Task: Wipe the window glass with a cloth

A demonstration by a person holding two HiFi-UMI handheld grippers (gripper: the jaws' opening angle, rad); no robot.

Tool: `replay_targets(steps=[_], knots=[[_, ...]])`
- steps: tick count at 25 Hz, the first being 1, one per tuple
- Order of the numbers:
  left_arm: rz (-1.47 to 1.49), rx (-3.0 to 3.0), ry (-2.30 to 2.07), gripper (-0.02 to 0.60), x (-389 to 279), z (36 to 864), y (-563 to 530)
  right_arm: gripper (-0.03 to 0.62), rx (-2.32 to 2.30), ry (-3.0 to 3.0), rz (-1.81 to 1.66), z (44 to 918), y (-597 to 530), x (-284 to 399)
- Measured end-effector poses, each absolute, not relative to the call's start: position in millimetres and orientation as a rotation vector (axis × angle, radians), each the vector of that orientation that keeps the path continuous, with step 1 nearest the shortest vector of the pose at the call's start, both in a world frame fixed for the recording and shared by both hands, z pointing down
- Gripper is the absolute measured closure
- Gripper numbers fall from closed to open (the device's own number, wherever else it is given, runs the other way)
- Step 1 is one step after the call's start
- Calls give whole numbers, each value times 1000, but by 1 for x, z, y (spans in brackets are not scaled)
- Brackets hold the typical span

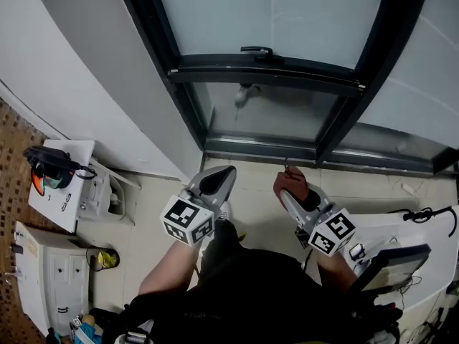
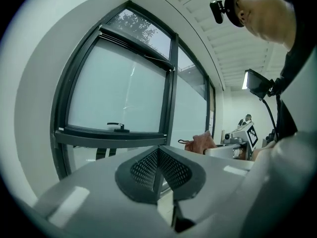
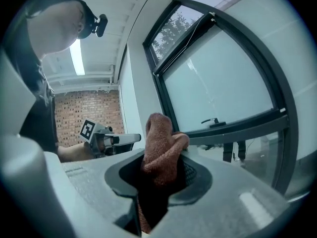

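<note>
A dark-framed window (image 1: 265,20) with frosted glass and a black handle (image 1: 257,50) rises in front of me. My right gripper (image 1: 292,189) is shut on a reddish-brown cloth (image 1: 290,183), which bulges up between its jaws in the right gripper view as a folded cloth (image 3: 159,150). My left gripper (image 1: 217,183) is shut with nothing in it; its meshed pads (image 2: 159,168) meet. Both grippers are held low, short of the glass (image 2: 116,95). The cloth (image 2: 203,142) also shows to the right in the left gripper view.
A white cabinet (image 1: 63,185) with goggles (image 1: 49,169) on top stands at the left by the white wall (image 1: 79,63). At the right is a white table (image 1: 423,242) with cables and a small monitor (image 1: 387,264). A lower glass pane (image 1: 272,113) sits under the sash.
</note>
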State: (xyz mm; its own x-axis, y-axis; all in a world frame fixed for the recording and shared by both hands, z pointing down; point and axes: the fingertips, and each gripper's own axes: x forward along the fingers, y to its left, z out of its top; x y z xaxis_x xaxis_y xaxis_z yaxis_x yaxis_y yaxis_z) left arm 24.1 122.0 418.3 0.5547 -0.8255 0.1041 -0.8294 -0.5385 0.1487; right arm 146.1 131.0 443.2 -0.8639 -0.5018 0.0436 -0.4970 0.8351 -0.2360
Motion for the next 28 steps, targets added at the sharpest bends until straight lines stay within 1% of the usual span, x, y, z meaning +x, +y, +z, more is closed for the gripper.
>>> replay_targets(steps=[5,12,17,21,24,28], knots=[[-7,2711,-1341,566,-11,387,52,502,-791,3025,-246,418,68,93],[-67,2810,-1242,566,-72,342,-44,502,-899,2945,-121,357,-36,27],[-112,2867,-1174,566,-110,334,-101,502,-1003,2897,22,326,-99,-9],[-123,2904,-1101,566,-116,338,-143,502,-1060,2852,95,299,-145,-27],[-100,2898,-1028,566,-108,348,-159,502,-1073,2857,122,282,-169,-34],[-70,2905,-998,566,-98,350,-183,502,-1030,2844,235,237,-210,-42]])
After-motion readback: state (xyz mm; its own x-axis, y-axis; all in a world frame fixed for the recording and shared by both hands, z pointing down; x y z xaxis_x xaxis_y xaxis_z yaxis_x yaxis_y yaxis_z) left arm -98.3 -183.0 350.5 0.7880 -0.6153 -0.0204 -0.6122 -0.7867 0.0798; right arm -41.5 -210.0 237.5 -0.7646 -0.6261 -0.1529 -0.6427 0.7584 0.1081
